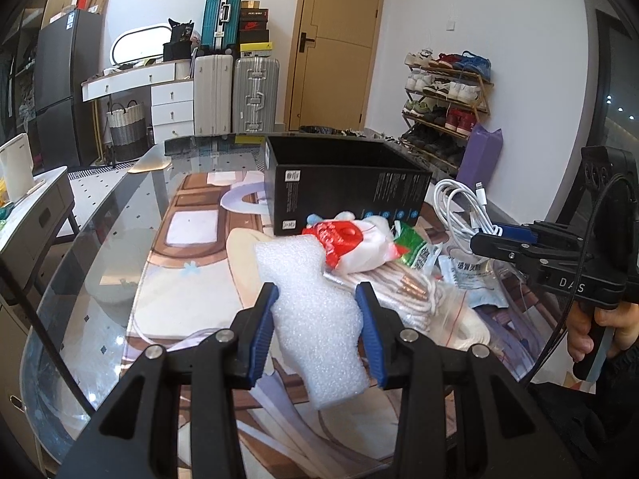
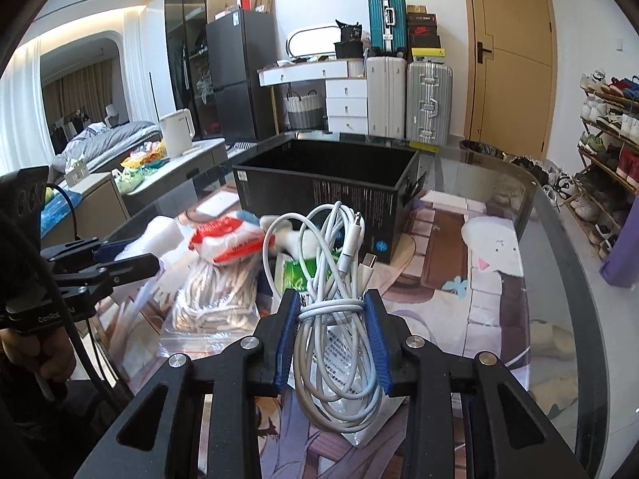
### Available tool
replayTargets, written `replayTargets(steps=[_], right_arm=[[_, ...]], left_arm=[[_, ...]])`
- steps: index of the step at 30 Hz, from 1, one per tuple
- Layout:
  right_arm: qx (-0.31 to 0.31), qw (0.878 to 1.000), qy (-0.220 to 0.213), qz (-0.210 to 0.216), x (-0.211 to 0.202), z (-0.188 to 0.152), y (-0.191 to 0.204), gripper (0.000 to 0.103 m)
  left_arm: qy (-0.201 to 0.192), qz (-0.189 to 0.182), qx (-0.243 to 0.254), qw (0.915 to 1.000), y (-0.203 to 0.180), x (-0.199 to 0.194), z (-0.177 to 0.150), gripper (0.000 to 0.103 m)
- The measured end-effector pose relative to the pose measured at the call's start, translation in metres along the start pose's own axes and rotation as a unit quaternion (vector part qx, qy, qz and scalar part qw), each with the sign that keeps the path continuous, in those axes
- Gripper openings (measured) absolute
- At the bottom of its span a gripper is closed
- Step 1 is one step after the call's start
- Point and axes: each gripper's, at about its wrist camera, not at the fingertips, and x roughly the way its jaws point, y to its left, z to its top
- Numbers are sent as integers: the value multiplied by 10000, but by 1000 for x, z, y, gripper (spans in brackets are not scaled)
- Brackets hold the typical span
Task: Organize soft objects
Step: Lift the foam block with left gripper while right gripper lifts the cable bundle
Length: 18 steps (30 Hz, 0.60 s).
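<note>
My left gripper (image 1: 316, 293) is shut on a white foam piece (image 1: 315, 319), held a little above the table mat. My right gripper (image 2: 332, 303) is shut on a coiled white charging cable (image 2: 335, 319), lifted off the pile; the same cable (image 1: 465, 209) and right gripper (image 1: 485, 235) show at the right of the left wrist view. An open black box (image 1: 347, 187) stands behind the pile, also seen as the black box (image 2: 319, 191) straight ahead. Between them lie a red-and-white bag (image 1: 355, 247), a bagged white rope (image 2: 217, 299) and a green packet (image 2: 299, 273).
A printed mat (image 2: 495, 279) covers the glass table (image 2: 559, 247), whose curved edge runs on the right. A person's hand (image 1: 599, 331) grips the right tool's handle. A plastic packet (image 1: 479, 283) lies by the rope. Suitcases, drawers, a door and a shoe rack stand beyond.
</note>
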Motion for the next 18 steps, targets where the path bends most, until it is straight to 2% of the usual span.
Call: replayTargets(steps=[18], right_arm=[[57,9988,-481,116,-26,36,0,33]], left_arm=[[-389,-42,156,9991,-8,-5,43,39]])
